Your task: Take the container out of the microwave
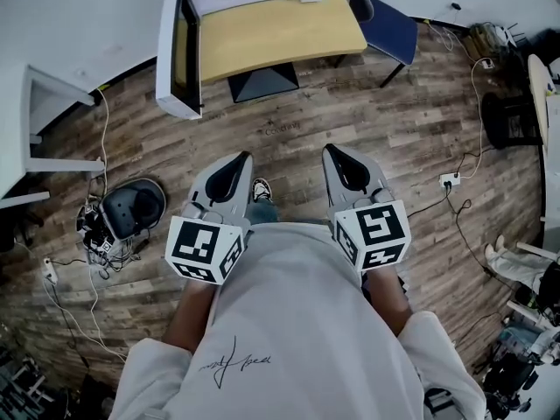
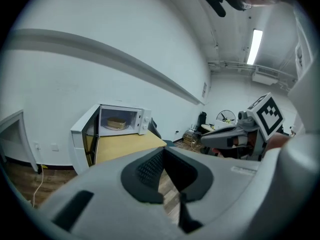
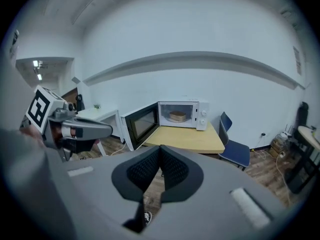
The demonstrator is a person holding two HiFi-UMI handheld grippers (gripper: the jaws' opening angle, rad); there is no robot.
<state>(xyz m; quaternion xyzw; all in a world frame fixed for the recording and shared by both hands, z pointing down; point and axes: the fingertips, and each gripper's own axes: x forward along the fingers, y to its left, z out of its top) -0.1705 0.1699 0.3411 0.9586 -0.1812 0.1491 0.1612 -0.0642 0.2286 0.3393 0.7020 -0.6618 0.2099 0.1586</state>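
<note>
My left gripper (image 1: 238, 160) and right gripper (image 1: 335, 153) are closed and empty at frame centre. There is nothing to hold yet, since the container (image 3: 177, 116) sits inside the open microwave (image 3: 202, 116), top centre, well apart.

A pale wooden worktop (image 1: 280, 33) stands by the white wall on a dark base (image 1: 262, 82). A white microwave (image 3: 182, 115) sits at the back of it, with its door swung open past the worktop's left edge. The floor (image 1: 350, 121) is brown wood plank. A blue chair (image 1: 391, 31) stands on it just beside the worktop's right corner. A white power strip (image 1: 450, 180) lies on the planks to the right, and a dark rounded object (image 1: 133, 208) rests among tangled cables (image 1: 96, 234) to the left.
</note>
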